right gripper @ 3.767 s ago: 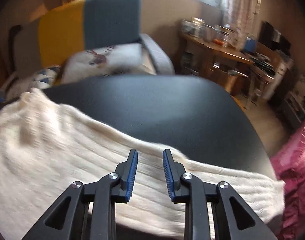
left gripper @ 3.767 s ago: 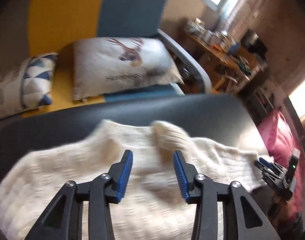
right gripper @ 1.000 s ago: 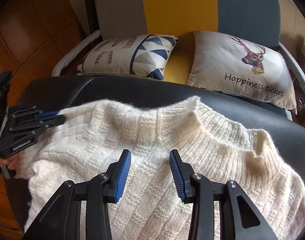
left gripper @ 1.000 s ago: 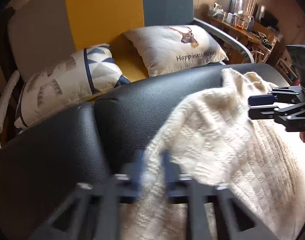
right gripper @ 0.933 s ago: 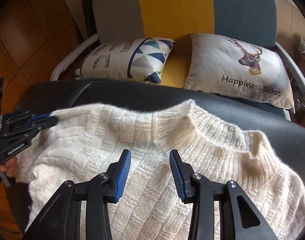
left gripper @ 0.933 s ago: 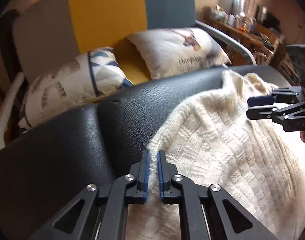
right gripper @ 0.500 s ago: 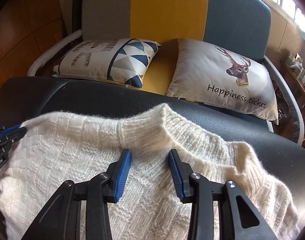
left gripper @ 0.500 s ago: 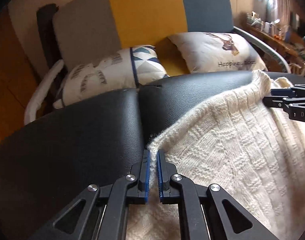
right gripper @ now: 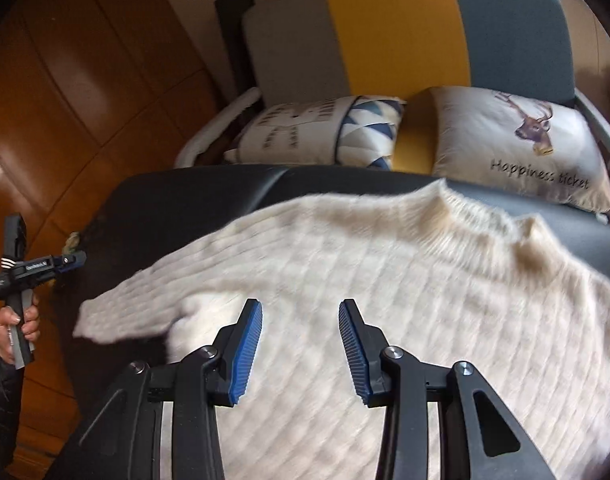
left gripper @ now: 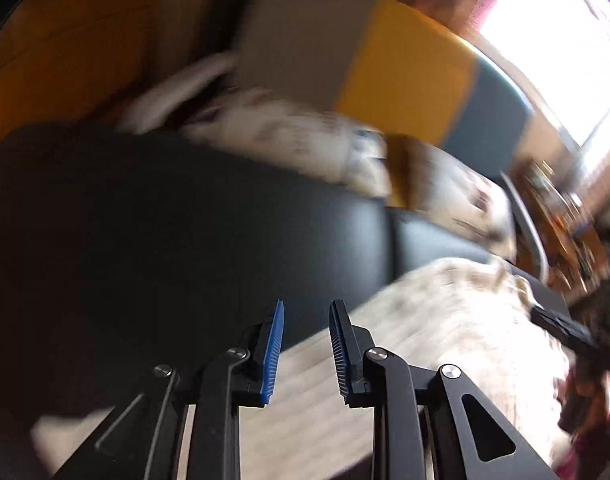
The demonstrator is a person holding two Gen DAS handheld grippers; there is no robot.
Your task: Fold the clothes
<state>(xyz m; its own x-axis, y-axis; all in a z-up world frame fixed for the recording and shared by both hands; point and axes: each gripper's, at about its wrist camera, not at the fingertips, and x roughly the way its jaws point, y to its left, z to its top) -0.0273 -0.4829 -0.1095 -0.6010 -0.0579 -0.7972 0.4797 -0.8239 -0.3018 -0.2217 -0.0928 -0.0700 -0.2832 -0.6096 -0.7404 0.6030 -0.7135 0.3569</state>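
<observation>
The cream knitted sweater (right gripper: pixel 385 280) lies spread on a black leather surface (right gripper: pixel 193 200), its collar toward the far edge and one sleeve trailing out to the left side of the right wrist view. Nearest in that view, the right gripper (right gripper: pixel 300 344) hangs over the body of the sweater with its blue-padded jaws parted and nothing between them; the knit shows through the gap below. To the far left, off the edge of the black surface, a hand (right gripper: pixel 19 326) holds the handle of the left gripper (right gripper: pixel 71 261), whose tips point toward the surface and sit apart from the sleeve end.

In the left wrist view, which is heavily blurred, the left gripper (left gripper: pixel 305 340) has its jaws opening, with a narrow gap and no cloth caught in it; the black surface (left gripper: pixel 145 220) shows through the gap, and the edge of the sweater (left gripper: pixel 445 320) runs just beneath and to the right of the fingers. The right gripper (left gripper: pixel 565 332) appears at the right edge over the sweater.

Beyond the black surface stands a sofa (right gripper: pixel 385 20) with grey, yellow and blue back panels. On its seat rest a cushion with blue triangles (right gripper: pixel 325 128) and a deer cushion (right gripper: pixel 521 140) printed with "Happiness ticket". A bright window (left gripper: pixel 565 48) fills the far upper right of the left wrist view.
</observation>
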